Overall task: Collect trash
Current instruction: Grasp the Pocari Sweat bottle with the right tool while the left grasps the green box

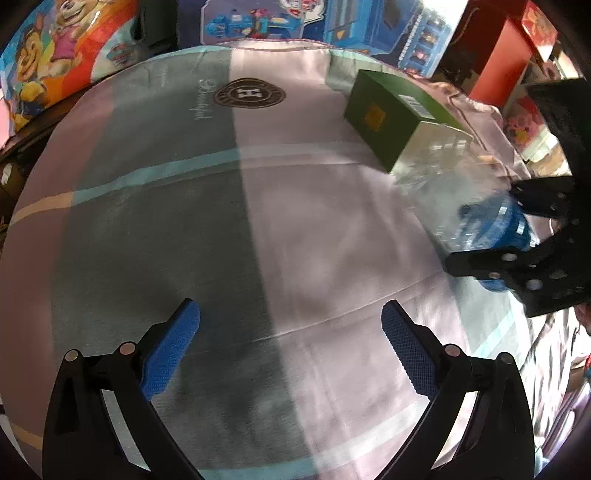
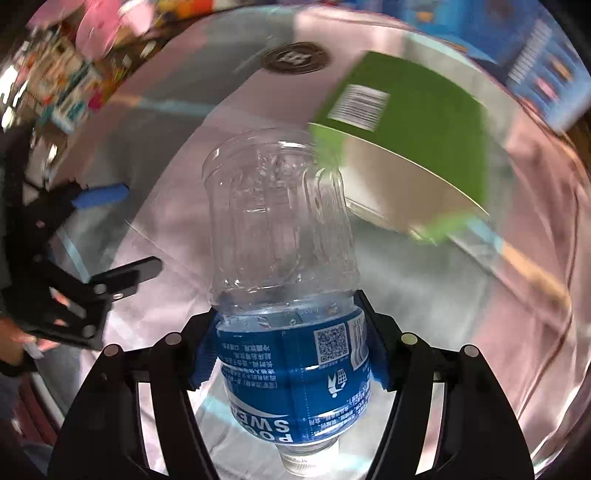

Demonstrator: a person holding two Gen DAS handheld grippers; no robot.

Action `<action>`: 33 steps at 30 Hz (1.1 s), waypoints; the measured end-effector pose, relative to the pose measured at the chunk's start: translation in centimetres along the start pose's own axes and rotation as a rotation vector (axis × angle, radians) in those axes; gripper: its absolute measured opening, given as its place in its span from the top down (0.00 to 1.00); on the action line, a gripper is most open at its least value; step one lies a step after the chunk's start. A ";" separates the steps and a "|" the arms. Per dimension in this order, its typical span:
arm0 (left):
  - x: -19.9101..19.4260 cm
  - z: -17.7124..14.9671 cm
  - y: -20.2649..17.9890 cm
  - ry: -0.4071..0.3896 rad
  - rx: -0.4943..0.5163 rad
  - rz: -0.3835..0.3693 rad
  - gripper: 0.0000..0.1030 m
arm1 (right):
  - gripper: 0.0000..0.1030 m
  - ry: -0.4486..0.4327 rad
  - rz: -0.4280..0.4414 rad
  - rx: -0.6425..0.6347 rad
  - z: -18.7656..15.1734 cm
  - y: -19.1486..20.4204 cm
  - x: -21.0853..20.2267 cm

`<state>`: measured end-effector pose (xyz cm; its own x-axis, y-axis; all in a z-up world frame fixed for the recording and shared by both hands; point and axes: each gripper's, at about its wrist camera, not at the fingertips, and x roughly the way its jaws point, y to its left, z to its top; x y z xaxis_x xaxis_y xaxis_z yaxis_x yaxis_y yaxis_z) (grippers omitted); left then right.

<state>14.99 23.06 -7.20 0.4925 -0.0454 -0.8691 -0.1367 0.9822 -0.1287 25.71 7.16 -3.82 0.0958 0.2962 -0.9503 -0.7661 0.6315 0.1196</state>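
Clear plastic bottle [image 2: 284, 280] with a blue label, lying on the striped cloth [image 1: 295, 221], base just beside the green box [image 2: 406, 122]. Caught between the 2 blue pads [image 2: 205, 363] of the right gripper [image 2: 288, 354], both pads pressing the label. Left gripper [image 1: 290, 347] spread wide over bare cloth, nothing inside. Bright toy boxes [image 1: 369, 26] at the far edge.
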 end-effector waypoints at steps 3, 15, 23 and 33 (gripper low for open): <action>0.4 0.8 -1.4 -0.004 0.024 -0.012 0.04 | 0.39 -0.011 -0.013 0.060 -1.7 -1.4 -1.6; 2.9 7.8 -7.2 -0.092 0.065 0.007 0.13 | 0.39 -0.038 -0.096 0.281 -6.7 -9.7 -4.6; 5.4 11.3 -8.2 -0.101 0.017 0.035 0.74 | 0.39 -0.063 -0.083 0.373 -8.7 -12.7 -3.8; 3.9 9.4 -10.1 -0.091 0.049 0.079 0.96 | 0.39 -0.143 -0.042 0.463 -11.2 -14.6 -5.5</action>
<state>26.38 14.70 -4.81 0.5582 0.0474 -0.8284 -0.1376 0.9898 -0.0360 29.24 -11.73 -3.52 0.2317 0.3384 -0.9121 -0.3997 0.8879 0.2279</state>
